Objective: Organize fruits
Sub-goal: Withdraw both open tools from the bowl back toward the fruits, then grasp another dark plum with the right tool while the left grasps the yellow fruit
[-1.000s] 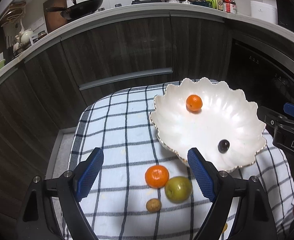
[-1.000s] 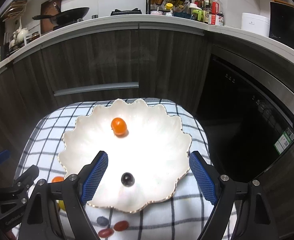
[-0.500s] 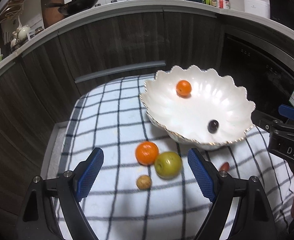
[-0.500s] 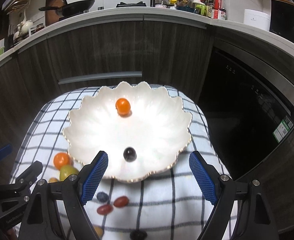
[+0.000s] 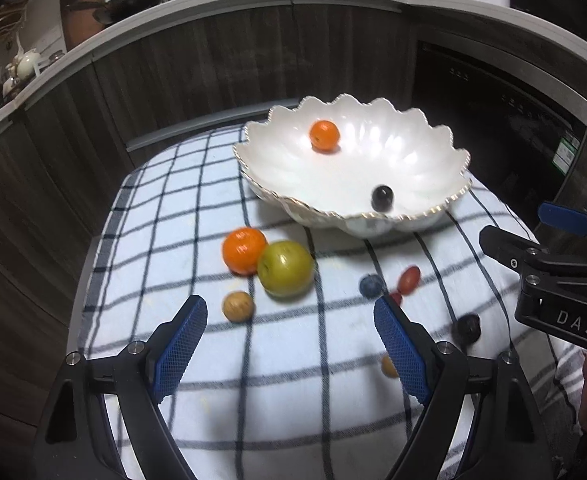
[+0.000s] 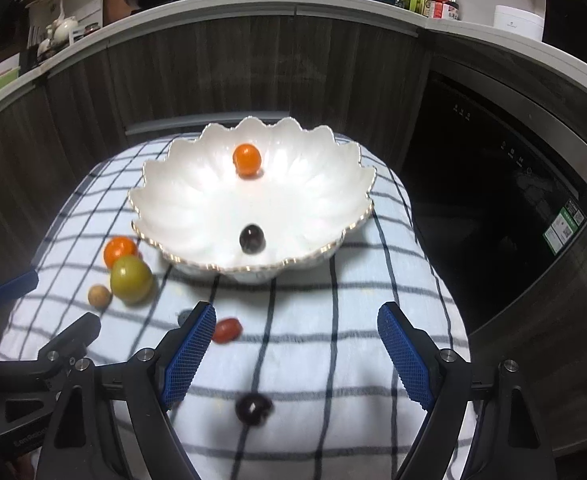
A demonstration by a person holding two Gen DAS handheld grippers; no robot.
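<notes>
Left wrist view: left tongs [image 5: 289, 330] spread wide, nothing between the blue pads, hovering over the checked cloth [image 5: 165, 216] on the surface. Scalloped white bowl [image 5: 277, 176] at the far side, holding a small orange fruit [image 5: 324, 136] and a dark grape [image 5: 382, 197]. Loose on the cloth: an orange [image 5: 243, 249] touching a green apple [image 5: 286, 268], a tan nut-like ball [image 5: 237, 306] just in front, a blueberry [image 5: 371, 285], a red grape [image 5: 408, 279], a dark berry [image 5: 467, 327]. Step in hand, by judgement: approach for a pick-up, most fruit still outside the bowl. Next move likely calls for lowering over one fruit, the tan ball lying nearest the left pad, then closing gently to avoid rolling it away. Letters "DAS" legible on the right tongs [image 5: 565, 276] at the frame edge.

Right wrist view: right tongs [image 6: 295, 344] also spread and empty. Red grape [image 6: 226, 329] just beside the left pad; dark berry [image 6: 253, 407] between the fingers, nearer the camera. Bowl [image 6: 153, 204] beyond. Either small fruit a plausible target; careful centring needed. Green label on the dark appliance [image 6: 564, 229], text too small to read.
</notes>
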